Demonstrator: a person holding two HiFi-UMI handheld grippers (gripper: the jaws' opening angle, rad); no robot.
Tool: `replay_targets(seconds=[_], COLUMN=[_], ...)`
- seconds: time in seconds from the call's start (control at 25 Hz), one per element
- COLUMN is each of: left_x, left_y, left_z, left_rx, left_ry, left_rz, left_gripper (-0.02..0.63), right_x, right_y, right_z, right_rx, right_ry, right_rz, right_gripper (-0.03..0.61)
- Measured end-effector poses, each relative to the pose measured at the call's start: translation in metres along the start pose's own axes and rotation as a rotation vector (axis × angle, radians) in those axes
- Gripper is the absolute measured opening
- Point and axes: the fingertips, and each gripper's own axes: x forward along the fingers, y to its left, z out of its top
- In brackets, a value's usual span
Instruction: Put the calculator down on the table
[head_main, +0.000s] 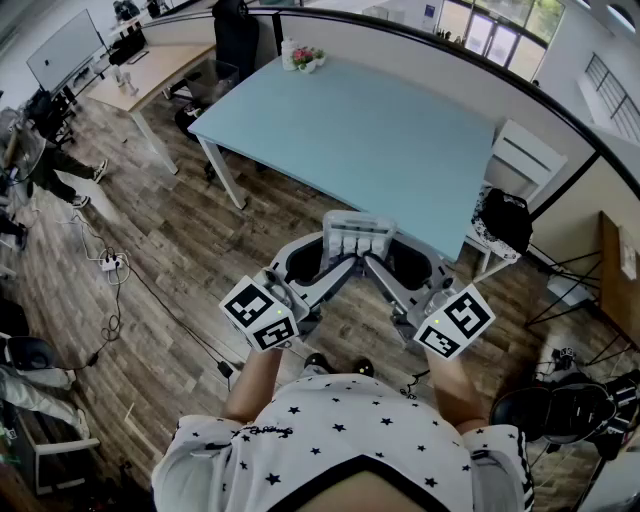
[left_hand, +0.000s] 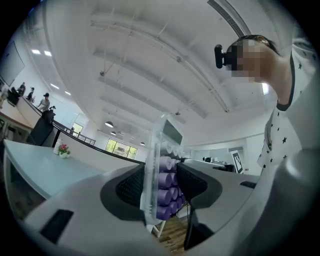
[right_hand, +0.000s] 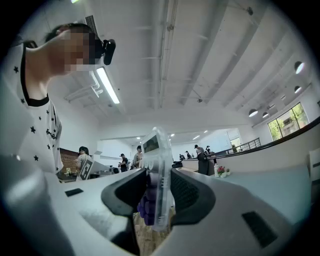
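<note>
Clear plastic calculator (head_main: 357, 238), smooth matt table (head_main: 380, 130)

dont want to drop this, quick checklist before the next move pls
1. Left gripper shut on the clear plastic calculator with purple keys: ok
2. Right gripper shut on it too: ok
3. Calculator above the light blue table: not ok, it shows against the wooden floor by the near edge
4. Near part of table free, small flower pot at far corner: ok
</note>
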Motion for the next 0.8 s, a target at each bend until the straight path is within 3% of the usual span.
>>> replay_targets(seconds=[0.8], left_x=[0.026], left_y=[-0.017], left_z=[-0.005], left_rx=[-0.008], left_ry=[0.021], left_rz=[-0.009], left_gripper=[0.209], right_x=[-0.026], right_y=[-0.017], right_z=[0.008], right_rx=[0.020], right_ry=[-0.023], right_rz=[-0.027], right_gripper=[0.158])
